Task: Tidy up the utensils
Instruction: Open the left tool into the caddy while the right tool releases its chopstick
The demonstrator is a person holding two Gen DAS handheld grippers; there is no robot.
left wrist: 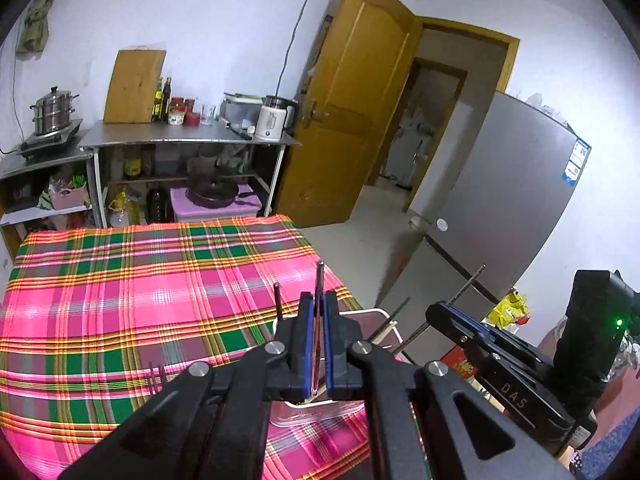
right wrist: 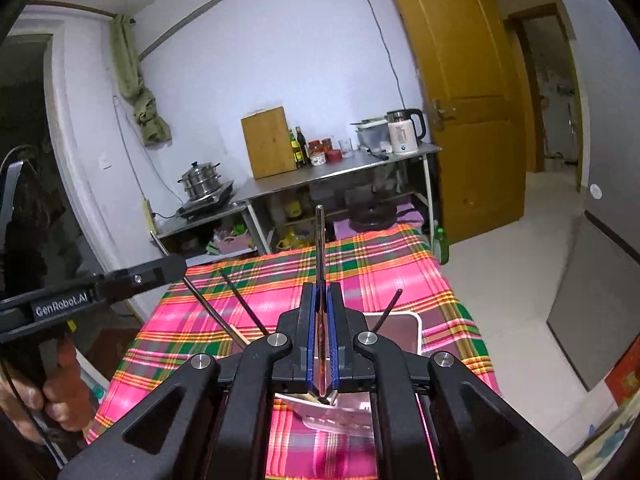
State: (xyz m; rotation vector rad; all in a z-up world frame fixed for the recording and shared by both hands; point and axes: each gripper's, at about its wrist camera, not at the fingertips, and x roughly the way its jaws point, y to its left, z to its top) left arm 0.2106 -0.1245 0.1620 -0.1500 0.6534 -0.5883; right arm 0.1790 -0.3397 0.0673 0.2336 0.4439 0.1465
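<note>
Both claws, left claw (left wrist: 319, 300) and right claw (right wrist: 321, 292), clamp chopsticks (right wrist: 319, 240) over plaid cloth (left wrist: 120, 280).

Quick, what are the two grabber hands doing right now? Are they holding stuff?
Left gripper: shut on a chopstick that points up.
Right gripper: shut on another chopstick, also pointing up.

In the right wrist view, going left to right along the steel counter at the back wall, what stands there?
Steamer pot → cutting board → oil bottles → red-lidded jars → glass → kettle.
</note>
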